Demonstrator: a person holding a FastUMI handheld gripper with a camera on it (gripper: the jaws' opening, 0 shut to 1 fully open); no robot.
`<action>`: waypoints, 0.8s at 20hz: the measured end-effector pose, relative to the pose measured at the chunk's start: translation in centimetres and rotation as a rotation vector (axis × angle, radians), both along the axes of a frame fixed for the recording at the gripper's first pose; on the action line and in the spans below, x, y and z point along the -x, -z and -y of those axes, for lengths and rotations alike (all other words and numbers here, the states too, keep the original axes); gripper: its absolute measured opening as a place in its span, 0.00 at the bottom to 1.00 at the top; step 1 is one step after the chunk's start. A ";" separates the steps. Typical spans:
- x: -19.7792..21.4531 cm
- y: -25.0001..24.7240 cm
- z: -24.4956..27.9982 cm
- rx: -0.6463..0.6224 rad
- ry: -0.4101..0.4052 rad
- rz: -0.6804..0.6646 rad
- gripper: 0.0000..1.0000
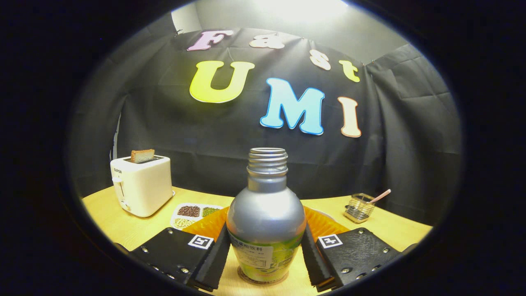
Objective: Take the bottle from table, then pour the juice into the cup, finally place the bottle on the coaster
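The wooden table spreads pale and yellow beneath everything, running back to the dark cloth wall. On it, well off to the left of the fingers, stands a cream toaster with a slice of toast poking up from its slot.

The bottle stands upright between the two fingers, its long axis vertical and its open threaded neck pointing straight up, no cap on it. Its shoulder is silver-grey and rounded; a green label wraps the lower body. Its base sits on a round brownish coaster, whose edge peeks out under the bottle.

The gripper is held level, pointing forward across the table, with one finger on each side of the bottle's lower body. The inner faces of both fingers lie right against the label, so the jaws appear closed on the bottle, though whether they press firmly cannot be told.

Just behind the bottle an orange ribbed thing shows on either side of it; what it is cannot be made out. Left of that lies a white divided tray holding dark, green and pale beans in separate compartments. Far to the right sits a small wire basket with a pinkish stick leaning out of it.
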State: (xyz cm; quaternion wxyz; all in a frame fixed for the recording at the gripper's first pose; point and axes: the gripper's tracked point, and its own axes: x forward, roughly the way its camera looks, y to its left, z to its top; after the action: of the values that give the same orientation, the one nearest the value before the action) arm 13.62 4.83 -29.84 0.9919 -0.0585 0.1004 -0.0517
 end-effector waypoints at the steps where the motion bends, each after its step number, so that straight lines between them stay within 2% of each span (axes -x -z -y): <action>1: -0.2 0.9 -0.1 -0.012 -0.007 -0.013 0.78; 4: -0.8 3.1 -0.1 -0.037 -0.024 -0.055 0.78; 10: -1.4 3.7 0.7 0.000 -0.032 -0.057 0.78; 16: -1.2 4.2 1.8 -0.094 -0.008 -0.023 0.78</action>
State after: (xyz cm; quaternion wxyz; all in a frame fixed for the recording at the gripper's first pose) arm 14.78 3.04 -33.99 0.9925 -0.0129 0.1139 -0.0423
